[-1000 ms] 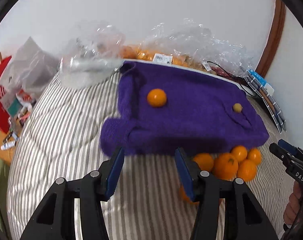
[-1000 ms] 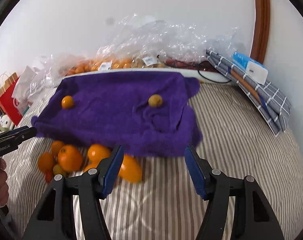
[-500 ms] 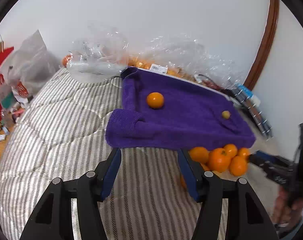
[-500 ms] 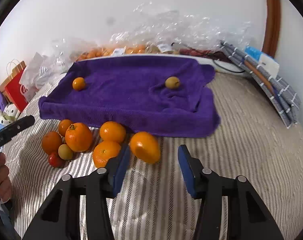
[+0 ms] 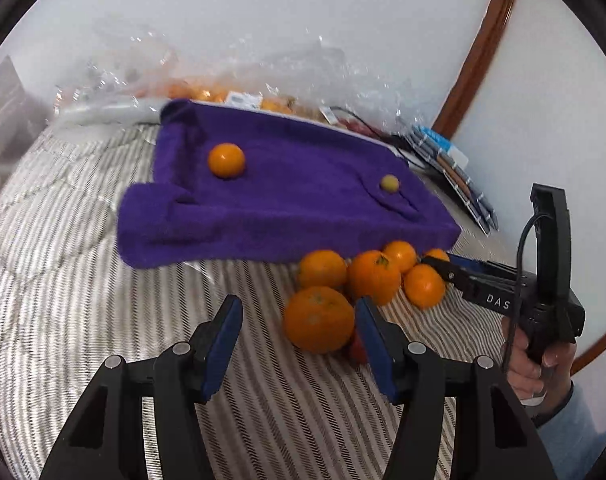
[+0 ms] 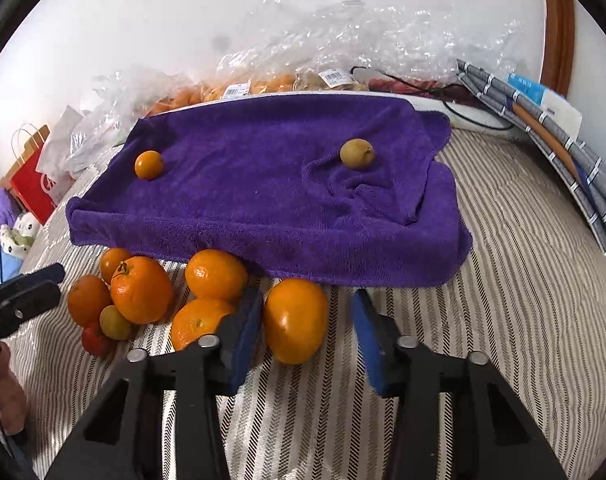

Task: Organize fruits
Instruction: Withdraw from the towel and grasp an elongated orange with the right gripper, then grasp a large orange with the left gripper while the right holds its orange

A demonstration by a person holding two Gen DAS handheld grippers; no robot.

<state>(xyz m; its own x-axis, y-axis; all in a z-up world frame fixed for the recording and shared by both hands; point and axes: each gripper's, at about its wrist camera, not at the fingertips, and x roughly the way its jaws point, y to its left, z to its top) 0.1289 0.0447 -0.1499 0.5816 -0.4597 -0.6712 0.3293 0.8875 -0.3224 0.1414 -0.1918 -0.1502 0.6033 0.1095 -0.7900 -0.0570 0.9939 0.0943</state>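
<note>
Two fruits sit apart on the purple towel (image 6: 263, 184): a small orange (image 6: 148, 164) toward its left end and a yellow-green fruit (image 6: 357, 153) among the folds to the right. In front of the towel's near edge, on the striped bedcover (image 6: 503, 280), lies a loose cluster of oranges with a small red fruit (image 6: 95, 340) and a small greenish fruit (image 6: 115, 322) at its left. The left gripper (image 5: 295, 344) is spread wide and holds nothing; a big orange (image 5: 318, 319) lies just inside its right finger. Further right, the right gripper (image 6: 303, 340) also gapes, straddling an oval orange (image 6: 295, 320) that touches neither blue pad clearly. Clear plastic bags (image 6: 343, 40) of fruit line the wall behind, with folded checked cloth (image 6: 563, 152) at far right.
</note>
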